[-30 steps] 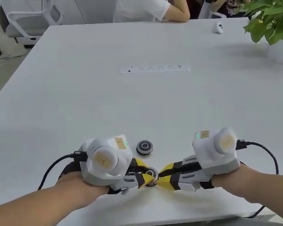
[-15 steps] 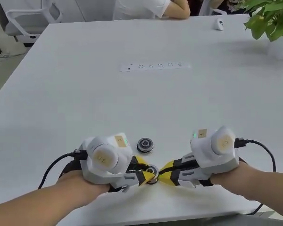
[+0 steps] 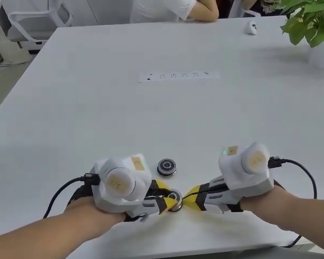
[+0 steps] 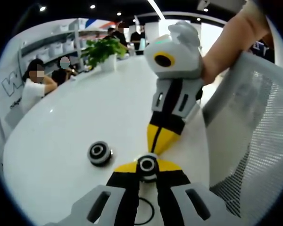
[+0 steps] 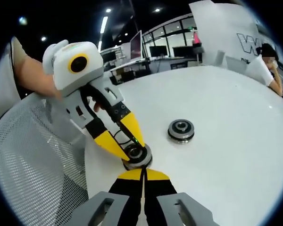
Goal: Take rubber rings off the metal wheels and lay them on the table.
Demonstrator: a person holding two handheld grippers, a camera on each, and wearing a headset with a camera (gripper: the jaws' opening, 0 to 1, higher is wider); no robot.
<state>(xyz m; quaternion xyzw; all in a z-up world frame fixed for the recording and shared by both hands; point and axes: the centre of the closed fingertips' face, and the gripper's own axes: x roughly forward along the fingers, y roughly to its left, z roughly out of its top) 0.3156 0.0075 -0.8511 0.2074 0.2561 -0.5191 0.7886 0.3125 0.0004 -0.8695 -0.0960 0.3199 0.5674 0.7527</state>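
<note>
A small metal wheel (image 3: 174, 198) with a black rubber ring on its rim is held just above the table's near edge. My left gripper (image 3: 169, 203) is shut on that wheel (image 4: 147, 165). My right gripper (image 3: 186, 200) meets it from the other side, its jaws closed together on the dark ring at the wheel's near rim (image 5: 137, 156). A second ringed wheel (image 3: 166, 167) lies flat on the table just beyond (image 5: 181, 129). A loose thin black ring (image 4: 142, 211) lies on the table under my left jaws.
A white power strip (image 3: 178, 76) lies mid-table. At the far right stand a potted plant (image 3: 311, 21) and a small white device (image 3: 251, 29). A person sits at the far edge. A mesh chair back (image 5: 33, 155) is behind the near edge.
</note>
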